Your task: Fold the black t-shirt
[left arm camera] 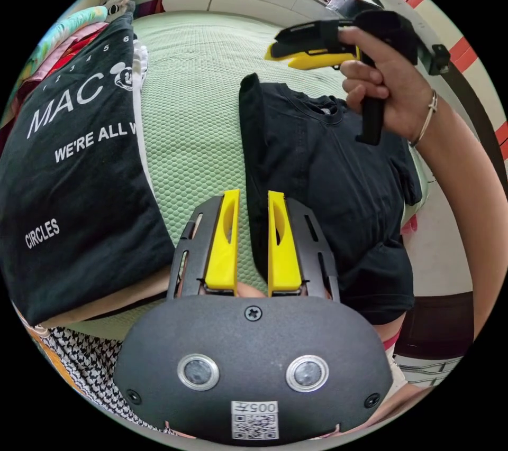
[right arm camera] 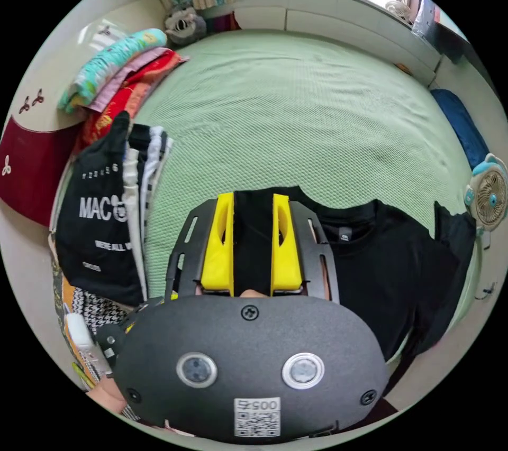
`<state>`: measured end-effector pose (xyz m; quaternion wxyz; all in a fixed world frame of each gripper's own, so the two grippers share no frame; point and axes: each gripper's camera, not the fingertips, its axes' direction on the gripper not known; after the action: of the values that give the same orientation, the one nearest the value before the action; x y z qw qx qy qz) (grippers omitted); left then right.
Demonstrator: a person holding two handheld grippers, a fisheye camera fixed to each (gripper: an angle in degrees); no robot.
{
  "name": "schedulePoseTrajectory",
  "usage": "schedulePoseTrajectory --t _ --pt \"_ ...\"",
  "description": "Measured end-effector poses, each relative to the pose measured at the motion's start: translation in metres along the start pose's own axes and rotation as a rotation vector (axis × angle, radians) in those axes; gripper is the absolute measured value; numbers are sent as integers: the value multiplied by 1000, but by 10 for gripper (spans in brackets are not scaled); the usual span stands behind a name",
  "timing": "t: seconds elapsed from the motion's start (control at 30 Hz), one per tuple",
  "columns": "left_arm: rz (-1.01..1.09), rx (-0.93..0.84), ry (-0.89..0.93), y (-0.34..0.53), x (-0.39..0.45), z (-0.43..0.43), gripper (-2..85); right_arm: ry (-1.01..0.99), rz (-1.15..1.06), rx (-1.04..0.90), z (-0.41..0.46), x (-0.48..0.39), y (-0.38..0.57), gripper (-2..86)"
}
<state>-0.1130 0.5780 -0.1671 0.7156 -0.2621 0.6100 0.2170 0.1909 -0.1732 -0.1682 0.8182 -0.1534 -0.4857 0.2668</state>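
The black t-shirt (left arm camera: 328, 176) lies front up on the green bed (left arm camera: 196, 102), collar toward the far side. One long side runs as a straight thick fold and a sleeve sticks out on the other. My left gripper (left arm camera: 254, 192) hovers over that folded edge with its yellow jaws apart, cloth and bed showing in the gap. A hand holds my right gripper (left arm camera: 278, 52) above the collar, with no cloth in it. In the right gripper view, the right gripper (right arm camera: 253, 196) stands open over the t-shirt (right arm camera: 381, 255), black cloth showing behind the gap.
A folded black shirt with white print (left arm camera: 74, 165) tops a stack of clothes (right arm camera: 100, 229) beside the t-shirt. Rolled blankets (right arm camera: 121, 75) and a plush toy (right arm camera: 184, 24) sit by the headboard. A small fan (right arm camera: 489, 197) stands at the bed's edge. Houndstooth cloth (left arm camera: 79, 361) lies near me.
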Motion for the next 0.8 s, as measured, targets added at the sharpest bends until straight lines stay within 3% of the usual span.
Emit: schedulePoseTrajectory --t 0.17,0.3,0.37,0.5,0.63,0.8 --pt "-10 -21 -2 -8 0 3 80 -40 -78 -57 13 -27 -15 109" --pt "-20 -26 5 -14 -3 6 38 62 -68 -164 52 -36 -15 72" --pt "-7 -36 3 -16 -4 6 28 102 -61 -134 63 -36 -9 5" --pt "-37 -7 6 -20 -13 0 14 6 -62 -39 55 -39 -10 -9" --pt "-151 93 35 -25 -31 -12 11 62 -94 10 47 -56 -30 -11" --pt "-187 171 -88 -35 -36 -23 15 45 -128 42 52 -83 -59 -10"
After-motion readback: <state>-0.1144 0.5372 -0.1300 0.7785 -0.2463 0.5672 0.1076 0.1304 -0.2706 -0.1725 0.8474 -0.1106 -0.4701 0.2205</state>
